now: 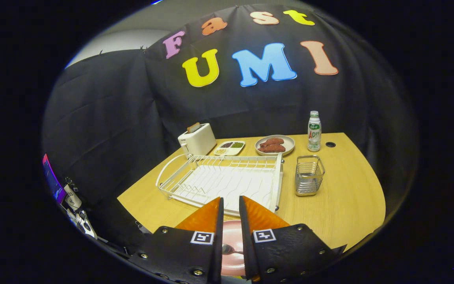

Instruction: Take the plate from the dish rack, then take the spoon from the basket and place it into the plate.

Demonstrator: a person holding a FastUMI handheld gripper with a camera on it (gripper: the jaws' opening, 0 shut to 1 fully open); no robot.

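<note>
My gripper hovers over the near edge of the wooden table, its fingers a narrow gap apart with nothing pressed between them. Below that gap lies a pink plate, and on it I see the bowl of a metal spoon. The fingers hide most of the plate and the spoon's handle. Just beyond the fingertips sits the white wire dish rack, holding no dishes. To its right stands the small metal wire basket, which looks empty.
Along the table's far side stand a white toaster, a divided tray of food, a plate of sausages and a bottle. A cable hole sits beside the bottle. Some gear stands off the table's left.
</note>
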